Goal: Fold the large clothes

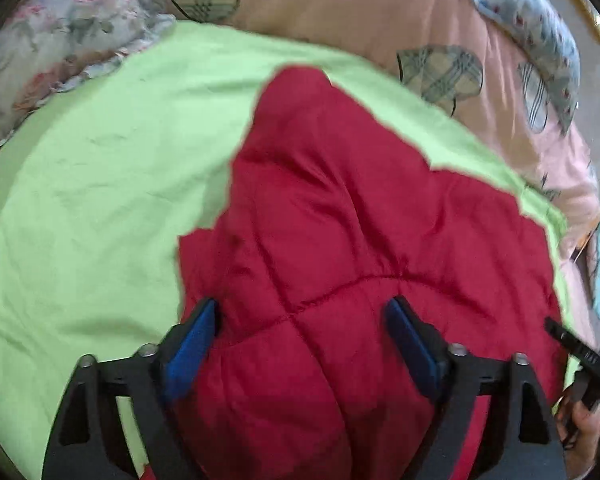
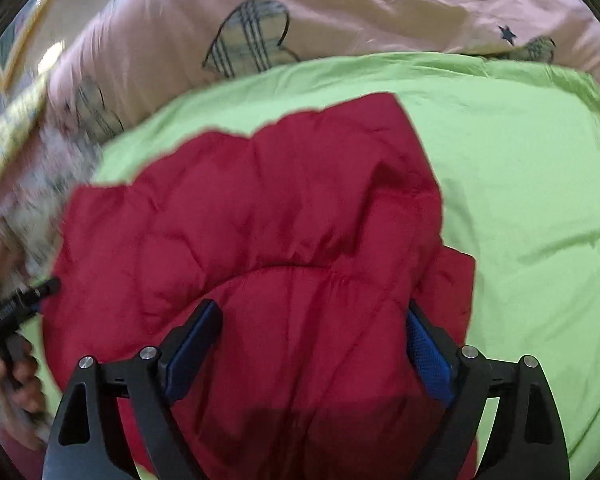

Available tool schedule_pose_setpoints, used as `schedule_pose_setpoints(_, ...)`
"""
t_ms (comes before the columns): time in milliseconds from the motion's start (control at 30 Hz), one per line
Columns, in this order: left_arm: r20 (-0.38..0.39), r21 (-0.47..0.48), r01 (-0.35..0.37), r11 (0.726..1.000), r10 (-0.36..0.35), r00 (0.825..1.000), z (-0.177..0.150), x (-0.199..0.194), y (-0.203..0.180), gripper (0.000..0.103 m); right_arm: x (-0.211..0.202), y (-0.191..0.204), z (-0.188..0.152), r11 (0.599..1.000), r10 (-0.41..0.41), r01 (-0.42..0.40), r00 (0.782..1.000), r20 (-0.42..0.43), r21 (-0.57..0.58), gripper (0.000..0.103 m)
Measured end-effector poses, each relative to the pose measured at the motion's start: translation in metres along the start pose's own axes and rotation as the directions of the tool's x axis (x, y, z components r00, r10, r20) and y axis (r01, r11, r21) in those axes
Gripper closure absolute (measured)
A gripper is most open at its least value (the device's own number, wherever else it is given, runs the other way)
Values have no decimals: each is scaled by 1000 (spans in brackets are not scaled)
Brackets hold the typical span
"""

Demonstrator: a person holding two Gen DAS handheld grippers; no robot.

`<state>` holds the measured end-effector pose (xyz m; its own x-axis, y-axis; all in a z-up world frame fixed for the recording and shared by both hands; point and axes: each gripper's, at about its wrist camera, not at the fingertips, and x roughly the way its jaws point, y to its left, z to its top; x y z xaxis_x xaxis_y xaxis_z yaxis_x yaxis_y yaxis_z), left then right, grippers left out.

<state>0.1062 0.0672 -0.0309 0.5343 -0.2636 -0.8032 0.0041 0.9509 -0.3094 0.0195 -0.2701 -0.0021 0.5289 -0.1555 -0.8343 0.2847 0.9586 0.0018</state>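
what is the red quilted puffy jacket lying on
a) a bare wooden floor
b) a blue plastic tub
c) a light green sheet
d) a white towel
c: the red quilted puffy jacket lies spread on a light green sheet that shows around its edges in both wrist views, with pink bedding behind it.

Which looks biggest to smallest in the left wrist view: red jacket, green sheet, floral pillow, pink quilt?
1. Green sheet and red jacket: about equal, and the jacket is nearer the camera, so unranked.
2. Pink quilt.
3. Floral pillow, cut off by the frame edge.
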Motion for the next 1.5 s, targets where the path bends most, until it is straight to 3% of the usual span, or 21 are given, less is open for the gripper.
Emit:
schedule_pose_setpoints(33,6,15,-5,1000,5,1000,2,3,-4,37,3,1,1,1000,2,-2,1000,3,0,30)
schedule_pose_setpoints(67,9,24,3,1000,-3,1000,5,3,-7,44,1,-1,2,1000,-7,7,1000,9,7,55)
schedule_pose_setpoints(133,6,35,27,999,-27,1000,13,1,-11,62,-4,-7,10,999,4,-5,1000,20,40,84)
schedule_pose_setpoints(167,5,37,34,999,-35,999,18,1,-13,65,-8,-11,12,998,23,-25,999,28,58,86)
schedule_pose_setpoints(333,-37,17,94,995,-93,995,36,23,-7,68,0,-26,26,992,44,-48,998,42,117,88)
schedule_pose_setpoints(467,-45,4,118,993,-118,992,35,44,7,66,27,-32,15,986,61,-60,998,0,157,88)
schedule_pose_setpoints(700,-20,28,77,997,-77,997,36,50,4,58,24,-32,5,985,37,-40,999,21,168,88)
schedule_pose_setpoints(867,28,57,9,998,-10,1000,24,24,-14,48,26,-30,6,984,23,-29,999,36,175,88)
schedule_pose_setpoints(967,109,66,-31,997,23,994,15,-6,-18,46,25,-29,4,985,9,-16,999,42,174,88)
schedule_pose_setpoints(1133,191,66,0,998,-12,981,1,-52,-25,43,25,-29,3,982,10,-19,999,50,186,88)
schedule_pose_setpoints(1333,153,123,95,988,-114,982,-36,-73,-43,43,24,-31,2,980,13,-24,998,55,197,88)
schedule_pose_setpoints(1500,83,190,86,978,-103,991,-59,-58,-64,43,22,-36,1,974,31,-43,998,55,222,87)
